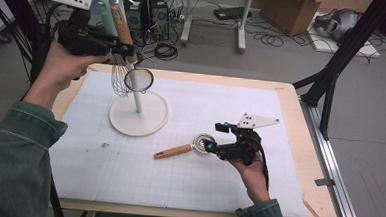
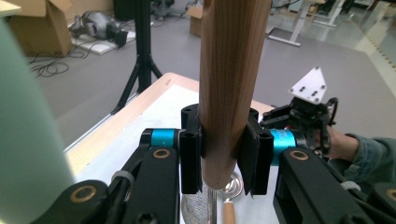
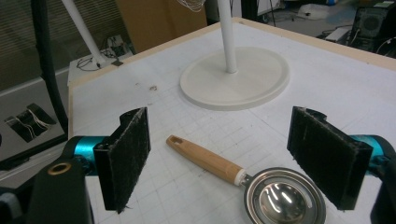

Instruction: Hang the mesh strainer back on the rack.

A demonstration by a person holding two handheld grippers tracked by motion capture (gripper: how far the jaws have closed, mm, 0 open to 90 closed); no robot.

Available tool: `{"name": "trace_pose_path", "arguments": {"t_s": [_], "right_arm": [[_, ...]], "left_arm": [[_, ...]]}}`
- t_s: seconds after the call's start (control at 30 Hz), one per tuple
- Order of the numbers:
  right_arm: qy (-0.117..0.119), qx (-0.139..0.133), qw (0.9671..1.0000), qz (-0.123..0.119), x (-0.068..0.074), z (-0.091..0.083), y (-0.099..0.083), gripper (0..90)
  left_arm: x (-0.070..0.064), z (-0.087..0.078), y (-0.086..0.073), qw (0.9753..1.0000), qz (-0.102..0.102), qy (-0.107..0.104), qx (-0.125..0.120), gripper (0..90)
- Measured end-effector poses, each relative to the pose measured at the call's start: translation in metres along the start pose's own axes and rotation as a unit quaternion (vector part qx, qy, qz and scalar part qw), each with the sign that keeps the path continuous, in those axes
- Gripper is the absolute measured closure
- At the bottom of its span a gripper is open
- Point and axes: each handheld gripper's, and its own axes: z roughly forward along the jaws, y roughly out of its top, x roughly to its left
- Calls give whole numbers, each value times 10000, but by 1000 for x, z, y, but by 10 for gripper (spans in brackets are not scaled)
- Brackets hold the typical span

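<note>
While the left hand (image 1: 58, 64) is raised near the table's far left corner, its left gripper (image 1: 125, 50) clamps the wooden handle of the whisk (image 1: 121, 22), whose wires hang beside the stand (image 1: 139, 113). Lower down, the right hand (image 1: 250, 171) rests on the mat (image 1: 187, 183), its right gripper (image 3: 229, 158) spread wide around the strainer (image 3: 280, 198), which lies flat, handle pointing left.

You see a tan wooden whisk handle (image 2: 231, 88), a white round stand base (image 3: 236, 77), and a faintly gridded white desk mat (image 1: 220, 120).
</note>
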Motion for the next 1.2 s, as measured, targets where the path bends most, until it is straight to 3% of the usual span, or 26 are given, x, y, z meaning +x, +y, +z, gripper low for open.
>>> {"name": "trace_pose_path", "arguments": {"t_s": [0.23, 0.73, 1.2], "right_arm": [[11, -54, 10000, -17, 0, 1, 1, 205], [34, -110, 9999, -61, 2, 0, 1, 205], [81, -99, 9999, -54, 4, 2, 2, 205]], "left_arm": [[5, -2, 8, 9999, -72, -45, -91, 721], [14, -1, 6, 9996, -272, 45, -110, 720], [19, 2, 2, 9988, -460, -57, -146, 720]]}}
